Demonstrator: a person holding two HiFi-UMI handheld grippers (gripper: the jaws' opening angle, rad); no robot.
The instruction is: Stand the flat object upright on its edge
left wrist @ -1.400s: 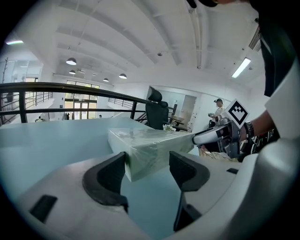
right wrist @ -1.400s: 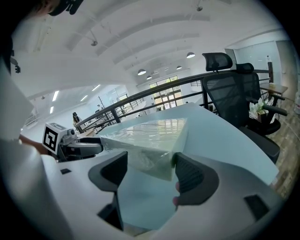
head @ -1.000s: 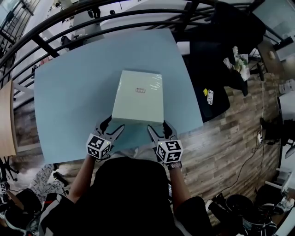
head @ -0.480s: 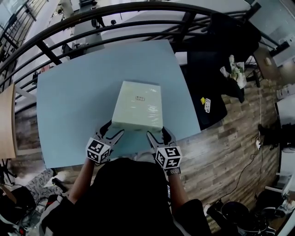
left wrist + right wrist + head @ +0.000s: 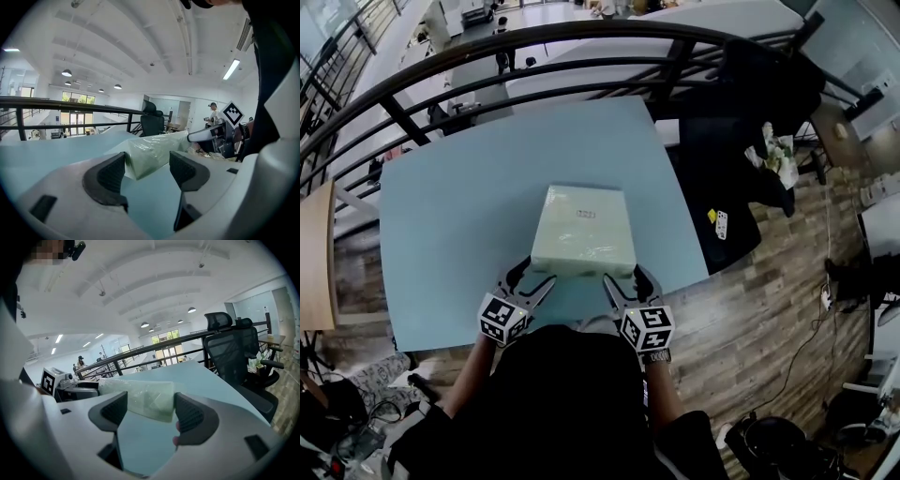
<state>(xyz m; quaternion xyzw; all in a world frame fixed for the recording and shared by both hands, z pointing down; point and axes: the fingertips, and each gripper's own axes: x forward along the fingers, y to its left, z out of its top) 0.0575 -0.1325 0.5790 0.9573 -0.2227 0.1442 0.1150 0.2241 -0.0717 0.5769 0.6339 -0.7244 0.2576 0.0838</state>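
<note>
A pale green, film-wrapped flat box point(image 5: 584, 230) rests on a light blue desk point(image 5: 450, 216), a little to the person's side of its middle, with a small label facing up. The left gripper point(image 5: 534, 274) and the right gripper point(image 5: 625, 276) sit at the box's near edge, one by each near corner. In the left gripper view, the left gripper's point(image 5: 147, 171) dark padded fingers point(image 5: 105, 176) stand wide apart, and a corner of the box point(image 5: 150, 152) shows between them, unclamped. The right gripper view shows the right gripper's point(image 5: 151, 413) fingers point(image 5: 190, 418) equally wide, the other near corner of the box point(image 5: 145, 397) framed in the gap. Whether any finger touches the wrapping cannot be told. A black railing point(image 5: 534, 42) curves beyond the desk, and a black office chair point(image 5: 750, 103) stands at its right on a wooden floor point(image 5: 750, 309)
</note>
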